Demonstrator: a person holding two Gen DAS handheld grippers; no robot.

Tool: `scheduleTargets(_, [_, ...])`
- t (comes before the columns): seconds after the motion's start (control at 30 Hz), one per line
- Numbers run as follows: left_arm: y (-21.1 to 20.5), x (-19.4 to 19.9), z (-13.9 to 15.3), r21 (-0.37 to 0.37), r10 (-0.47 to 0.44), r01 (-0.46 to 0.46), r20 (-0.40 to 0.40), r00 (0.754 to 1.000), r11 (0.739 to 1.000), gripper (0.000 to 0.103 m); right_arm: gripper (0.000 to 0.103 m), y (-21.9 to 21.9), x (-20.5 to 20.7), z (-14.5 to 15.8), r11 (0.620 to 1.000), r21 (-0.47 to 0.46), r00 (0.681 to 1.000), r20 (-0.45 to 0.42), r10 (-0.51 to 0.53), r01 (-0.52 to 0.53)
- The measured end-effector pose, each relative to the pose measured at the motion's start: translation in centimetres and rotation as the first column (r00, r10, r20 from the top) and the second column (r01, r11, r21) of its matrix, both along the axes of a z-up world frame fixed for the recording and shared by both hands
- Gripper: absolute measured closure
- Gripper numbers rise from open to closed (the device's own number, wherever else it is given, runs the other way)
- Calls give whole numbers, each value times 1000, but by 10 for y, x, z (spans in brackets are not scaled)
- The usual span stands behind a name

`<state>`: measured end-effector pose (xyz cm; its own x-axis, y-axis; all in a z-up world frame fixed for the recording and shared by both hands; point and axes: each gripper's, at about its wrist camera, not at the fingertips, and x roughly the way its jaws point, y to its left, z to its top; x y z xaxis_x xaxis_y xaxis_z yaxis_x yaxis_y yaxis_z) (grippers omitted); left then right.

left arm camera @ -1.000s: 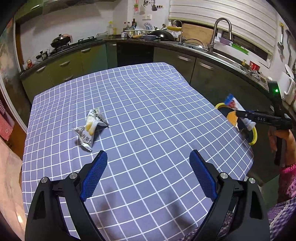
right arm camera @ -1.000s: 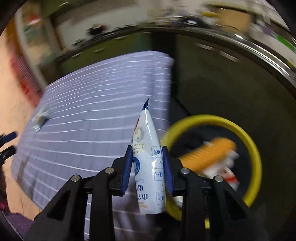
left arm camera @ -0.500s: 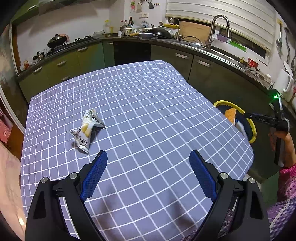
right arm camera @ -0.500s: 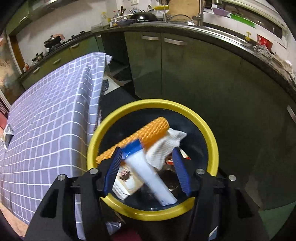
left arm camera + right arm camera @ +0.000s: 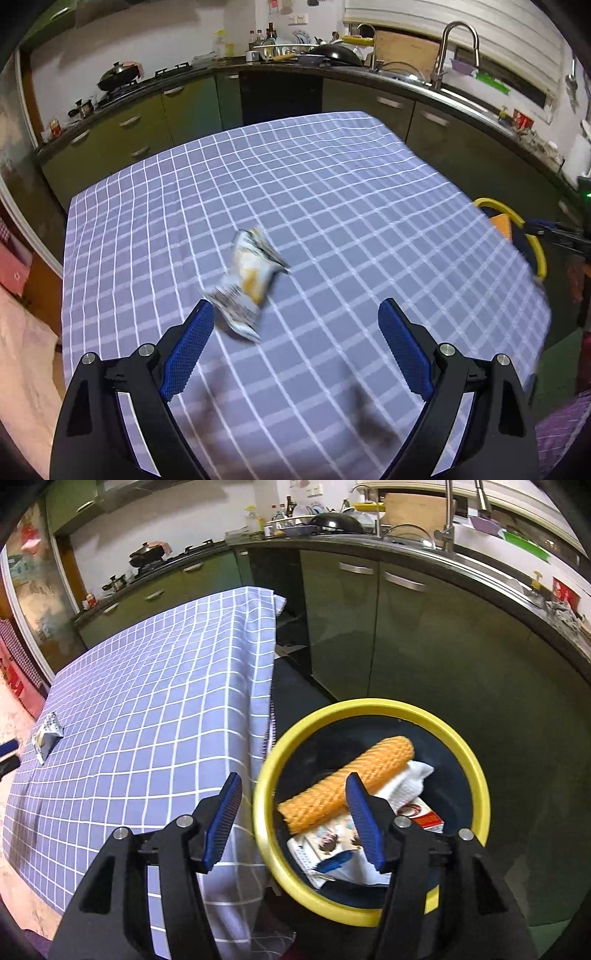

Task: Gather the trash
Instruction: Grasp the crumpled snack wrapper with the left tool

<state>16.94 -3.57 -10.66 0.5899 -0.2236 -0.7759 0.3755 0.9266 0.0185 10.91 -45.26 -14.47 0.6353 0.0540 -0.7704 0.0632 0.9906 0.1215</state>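
A crumpled white and yellow snack wrapper (image 5: pixel 246 282) lies on the purple checked tablecloth (image 5: pixel 332 206). My left gripper (image 5: pixel 295 343) is open just before it, its left pad beside the wrapper's near end. The wrapper also shows small in the right wrist view (image 5: pixel 46 736). My right gripper (image 5: pixel 295 818) is open and empty above the yellow-rimmed trash bin (image 5: pixel 476 771) beside the table. The bin holds an orange corn cob (image 5: pixel 347 779), a white cloth (image 5: pixel 408 781), a white and blue pouch (image 5: pixel 351 866) and printed wrappers.
Green kitchen cabinets (image 5: pixel 406 635) and a dark counter with a sink and faucet (image 5: pixel 448 51) run behind the table and bin. A stove with a pot (image 5: pixel 118 75) is at the back left. The bin's rim shows at the table's right edge (image 5: pixel 513 221).
My right gripper opened and dropped the white pouch into the bin, then drew back a little. My left gripper moved forward and left, up to the wrapper.
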Motion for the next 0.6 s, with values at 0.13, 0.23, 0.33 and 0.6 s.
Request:
scheduleTargets(0.13, [8, 32, -15, 35, -26, 26, -7, 1000, 999, 14, 47, 5, 4, -1, 1000, 1, 1000, -9, 6, -6])
scheduleTargets(0.23, [8, 46, -22, 67, -40, 41, -12, 999, 997, 14, 47, 8, 6, -2, 1000, 5, 1000, -17, 7, -7])
scheduleTargets(0.33, [4, 55, -27, 97, -64, 65, -8, 998, 993, 14, 47, 10, 9, -3, 1000, 10, 1000, -24, 11, -10])
scheduleTargets(0.6, [-4, 70, -39, 155, -97, 101, -33, 995, 983, 27, 47, 19, 16, -2, 999, 21, 999, -26, 33, -32])
